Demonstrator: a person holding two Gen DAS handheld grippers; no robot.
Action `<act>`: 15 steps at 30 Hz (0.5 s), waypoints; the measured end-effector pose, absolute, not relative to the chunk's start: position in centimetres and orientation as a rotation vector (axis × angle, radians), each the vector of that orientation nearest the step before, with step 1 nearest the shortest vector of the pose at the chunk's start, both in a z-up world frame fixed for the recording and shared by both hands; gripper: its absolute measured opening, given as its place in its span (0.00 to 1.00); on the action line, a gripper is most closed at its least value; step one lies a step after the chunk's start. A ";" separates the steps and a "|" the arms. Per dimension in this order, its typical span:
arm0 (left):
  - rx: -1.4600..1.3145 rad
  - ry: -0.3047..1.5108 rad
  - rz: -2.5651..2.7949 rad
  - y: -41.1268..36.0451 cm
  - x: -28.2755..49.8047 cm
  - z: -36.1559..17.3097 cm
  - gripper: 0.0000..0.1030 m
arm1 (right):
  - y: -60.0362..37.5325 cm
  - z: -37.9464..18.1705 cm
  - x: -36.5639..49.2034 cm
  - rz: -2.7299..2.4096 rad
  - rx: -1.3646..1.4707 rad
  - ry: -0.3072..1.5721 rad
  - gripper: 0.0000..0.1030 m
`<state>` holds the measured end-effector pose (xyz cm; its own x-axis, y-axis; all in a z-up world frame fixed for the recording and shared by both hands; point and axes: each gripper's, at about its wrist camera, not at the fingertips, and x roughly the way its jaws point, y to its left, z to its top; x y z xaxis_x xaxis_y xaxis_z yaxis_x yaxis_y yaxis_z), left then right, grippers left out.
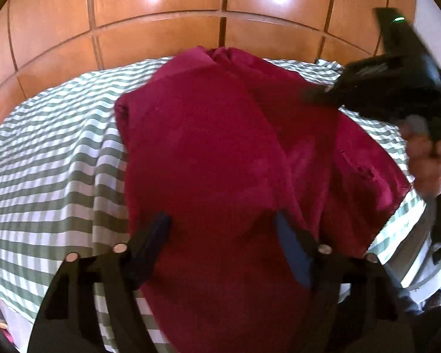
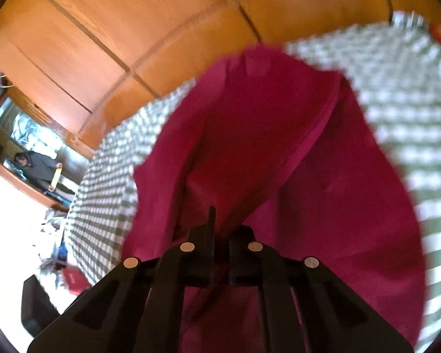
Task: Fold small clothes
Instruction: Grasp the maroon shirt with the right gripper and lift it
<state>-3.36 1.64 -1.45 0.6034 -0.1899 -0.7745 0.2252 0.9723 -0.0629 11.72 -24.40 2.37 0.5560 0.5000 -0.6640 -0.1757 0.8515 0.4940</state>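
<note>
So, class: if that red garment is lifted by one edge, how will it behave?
The red garment will probably hang limp: it already drapes in soft folds from the shut right fingers. Likely light. It may drag across the striped sheet.

Left gripper (image 1: pixel 222 223) jaws spread apart, right gripper (image 2: pixel 220 220) jaws closed together

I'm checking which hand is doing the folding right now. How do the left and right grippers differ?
The left gripper is open, its fingers spread over the red garment; the right gripper is shut, with red fabric pinched and lifted between its fingers. Both are black and point down over the striped sheet.
</note>
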 end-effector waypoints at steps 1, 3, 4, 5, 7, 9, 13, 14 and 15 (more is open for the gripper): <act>0.048 0.886 -0.245 1.6 -3.4 -1.3 0.64 | -25.5 3.0 11.4 0.385 0.383 0.873 0.05; 0.057 0.885 -0.261 1.7 -3.3 -0.9 0.44 | -28.8 4.7 11.5 0.294 0.374 0.819 0.05; 0.054 0.897 -0.268 1.8 -3.0 -0.9 0.38 | -30.5 5.3 11.8 0.236 0.359 0.796 0.05; 0.054 0.906 -0.271 1.8 -2.9 -1.1 0.19 | -32.0 5.7 12.0 0.174 0.339 0.776 0.05; 0.035 0.930 -0.257 2.2 -2.4 -1.4 0.00 | -36.0 6.3 12.8 0.062 0.348 0.757 0.05; -0.005 0.930 -0.235 3.1 -2.1 -1.2 0.00 | -40.2 6.4 13.9 -0.044 0.346 0.751 0.05; -0.037 0.931 -0.198 4.1 -1.3 -0.7 0.00 | -45.3 5.4 17.5 -0.213 0.298 0.784 0.05; -0.043 0.923 -0.194 4.2 -1.3 -0.4 0.07 | -46.4 5.0 18.9 -0.261 0.287 0.794 0.05; -0.025 0.915 -0.178 4.0 -1.2 -0.3 0.39 | -47.3 4.6 20.1 -0.297 0.268 0.806 0.05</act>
<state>-1.21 4.02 -0.34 0.5962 -0.1639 -0.7860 0.1424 0.9850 -0.0974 20.13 -47.33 4.65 0.6555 -0.1577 -0.7385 0.3591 0.9254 0.1212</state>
